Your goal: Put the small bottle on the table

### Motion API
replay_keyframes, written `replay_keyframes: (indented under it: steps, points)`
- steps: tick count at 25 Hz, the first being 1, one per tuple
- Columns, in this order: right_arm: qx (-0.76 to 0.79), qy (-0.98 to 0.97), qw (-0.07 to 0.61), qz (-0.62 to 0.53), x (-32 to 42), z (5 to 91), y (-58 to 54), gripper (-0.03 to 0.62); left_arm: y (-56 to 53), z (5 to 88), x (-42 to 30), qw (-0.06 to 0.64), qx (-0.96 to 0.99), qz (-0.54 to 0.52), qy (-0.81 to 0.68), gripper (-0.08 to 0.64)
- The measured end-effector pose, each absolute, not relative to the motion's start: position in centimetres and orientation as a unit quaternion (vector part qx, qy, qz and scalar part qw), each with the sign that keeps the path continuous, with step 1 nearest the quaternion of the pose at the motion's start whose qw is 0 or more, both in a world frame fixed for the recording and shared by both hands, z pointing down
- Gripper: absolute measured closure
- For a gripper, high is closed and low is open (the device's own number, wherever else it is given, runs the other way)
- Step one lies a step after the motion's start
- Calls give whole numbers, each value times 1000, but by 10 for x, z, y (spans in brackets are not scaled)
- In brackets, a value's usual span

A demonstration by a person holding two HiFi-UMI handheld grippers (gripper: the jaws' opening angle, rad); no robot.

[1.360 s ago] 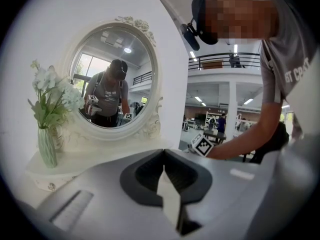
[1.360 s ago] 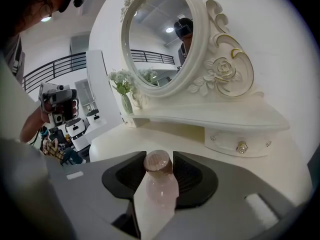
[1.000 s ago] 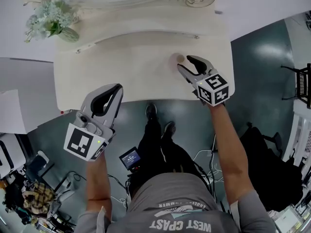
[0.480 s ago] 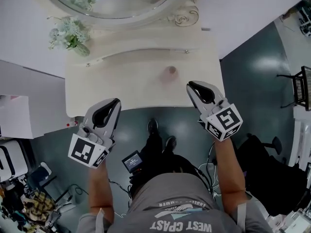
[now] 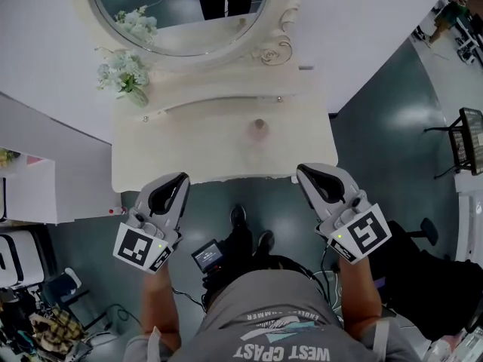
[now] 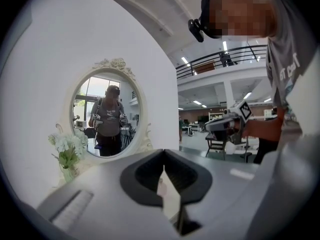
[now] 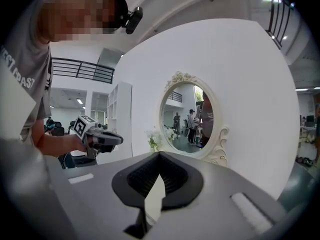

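Nearest, off the front edge of the bench [image 5: 173,145]: left gripper [image 5: 179,179] near the front-left corner, fingers [image 6: 145,171] pressed tip to tip, nothing between. Right gripper [image 5: 308,172] off the front-right corner, fingers [image 7: 172,176] likewise together on nothing, having just been closing. Both apart from the bench top, over the floor. Farther in: small bottle [image 5: 259,126], apparently upright, standing free on the bench a little right of centre, nearer the back ledge than the front edge, well apart from both grippers. Farthest: vase of flowers [image 5: 124,74] at the back-left corner, oval mirror [image 5: 181,6] behind. Judged status: placement done, withdrawal in hand. To finish well: draw both grippers straight back and clear of the front edge, avoid any sweep over the bench top, confirm the bottle upright and steady before lowering the arms.
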State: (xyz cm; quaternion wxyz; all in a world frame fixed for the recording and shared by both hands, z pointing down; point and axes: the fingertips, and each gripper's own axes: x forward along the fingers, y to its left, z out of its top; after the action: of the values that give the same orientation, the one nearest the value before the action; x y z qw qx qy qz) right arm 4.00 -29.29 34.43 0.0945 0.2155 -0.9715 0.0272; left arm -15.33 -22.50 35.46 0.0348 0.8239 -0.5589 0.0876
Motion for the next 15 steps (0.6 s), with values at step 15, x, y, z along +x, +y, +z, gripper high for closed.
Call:
replay_keyframes:
  steps: [15]
  points:
    - [227,-971,78,-2,98,297,-227,591,-168,326,-112,14,826,84,-557,559]
